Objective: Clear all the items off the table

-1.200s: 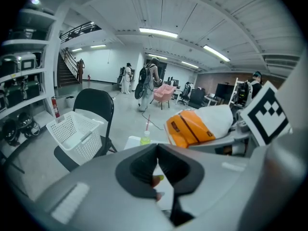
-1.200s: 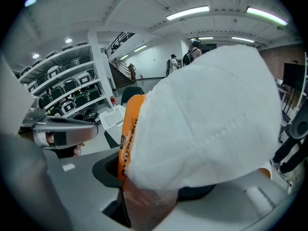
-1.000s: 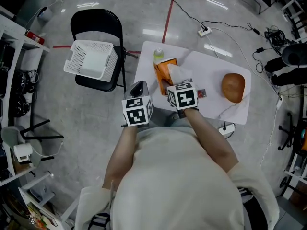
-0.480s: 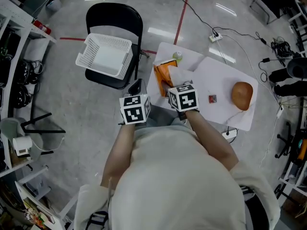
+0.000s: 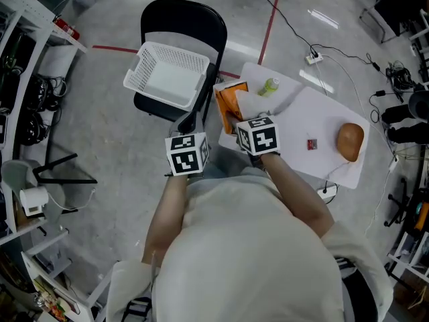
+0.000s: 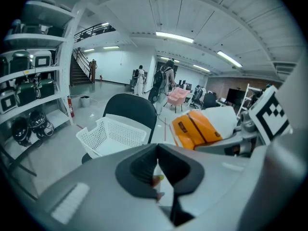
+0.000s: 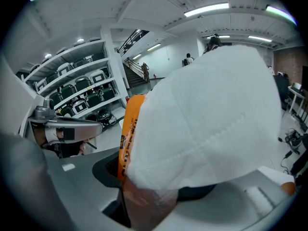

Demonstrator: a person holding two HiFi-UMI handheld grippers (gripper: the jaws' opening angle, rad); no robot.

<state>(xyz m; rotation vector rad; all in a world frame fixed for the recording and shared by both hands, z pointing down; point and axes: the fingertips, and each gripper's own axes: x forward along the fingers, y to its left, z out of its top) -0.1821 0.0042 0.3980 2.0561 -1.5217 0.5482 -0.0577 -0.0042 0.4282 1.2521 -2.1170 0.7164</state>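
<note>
My right gripper (image 5: 242,116) is shut on an orange packet (image 5: 230,104) with a white tissue wad (image 5: 253,102) against it. Both fill the right gripper view, the orange packet (image 7: 129,134) beside the white wad (image 7: 207,114). My left gripper (image 5: 192,122) hangs just to its left, jaws shut, and I make out nothing held in it. A white plastic basket (image 5: 167,79) sits empty on a black folding chair (image 5: 184,25) ahead of both grippers. On the white-covered table (image 5: 315,116) lie a green bottle (image 5: 270,86), a small red item (image 5: 312,144) and a brown round object (image 5: 350,141).
Metal shelving (image 5: 20,79) lines the left side. Cables and a power strip (image 5: 312,58) lie on the floor beyond the table. In the left gripper view the basket (image 6: 115,134) and chair back (image 6: 132,110) are near, with people far off in the hall.
Both grippers have travelled left together, away from the table and toward the chair with the basket. The orange packet stays in the right gripper.
</note>
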